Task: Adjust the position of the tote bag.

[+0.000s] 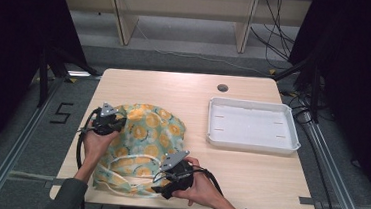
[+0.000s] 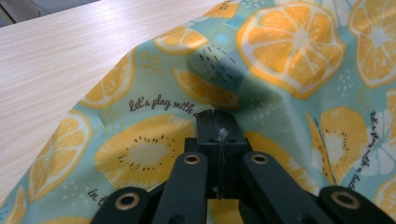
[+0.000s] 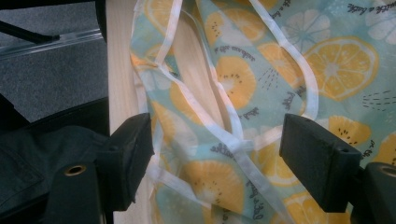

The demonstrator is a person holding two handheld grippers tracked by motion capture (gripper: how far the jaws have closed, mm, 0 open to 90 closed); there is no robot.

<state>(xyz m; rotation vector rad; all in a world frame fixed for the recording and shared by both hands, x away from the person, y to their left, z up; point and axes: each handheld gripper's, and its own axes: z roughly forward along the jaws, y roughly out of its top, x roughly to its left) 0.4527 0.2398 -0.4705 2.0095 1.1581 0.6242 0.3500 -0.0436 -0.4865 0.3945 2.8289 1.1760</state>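
Nearest the table's front edge, the right gripper (image 3: 217, 154) is held with jaws apart over white-trimmed straps of the soft, crumpled lemon-print cloth (image 1: 142, 146), which is pinched farther back by the left gripper (image 2: 217, 122), jaws together, while beyond lies the shallow rectangular white tray (image 1: 252, 141).

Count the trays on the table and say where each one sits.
1. A white tray sits empty on the right half of the table, apart from the citrus-print cloth at the left. Nothing seems to hide another.
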